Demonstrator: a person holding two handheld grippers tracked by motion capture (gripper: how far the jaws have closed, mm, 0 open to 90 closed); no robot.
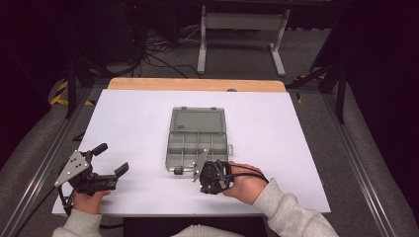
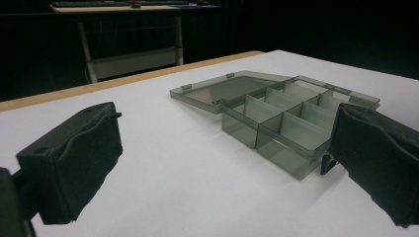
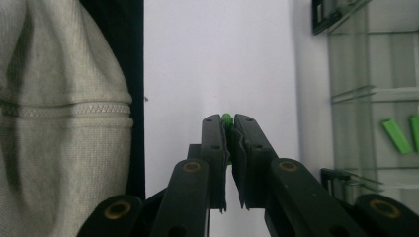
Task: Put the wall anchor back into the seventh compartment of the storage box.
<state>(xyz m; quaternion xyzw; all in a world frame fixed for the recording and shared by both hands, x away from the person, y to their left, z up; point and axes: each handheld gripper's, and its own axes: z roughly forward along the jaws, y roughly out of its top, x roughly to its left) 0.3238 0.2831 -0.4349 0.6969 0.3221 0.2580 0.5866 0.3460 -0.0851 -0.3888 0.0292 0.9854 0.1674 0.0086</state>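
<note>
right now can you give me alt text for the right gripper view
The right gripper is shut on a small green piece pinched between its black jaws, above a white table. To the right lies a clear compartment box holding two green pieces, and a grey sleeve is at the left.

White tabletop [image 1: 138,123] with an open compartment box [image 1: 197,143]

The grey see-through box lies near the middle, its lid [image 1: 197,120] folded flat on the sheet toward the far side; a bare wooden strip [image 1: 197,84] runs along the far edge; in the right gripper view, two green pieces [image 3: 401,134] rest in one compartment
</note>
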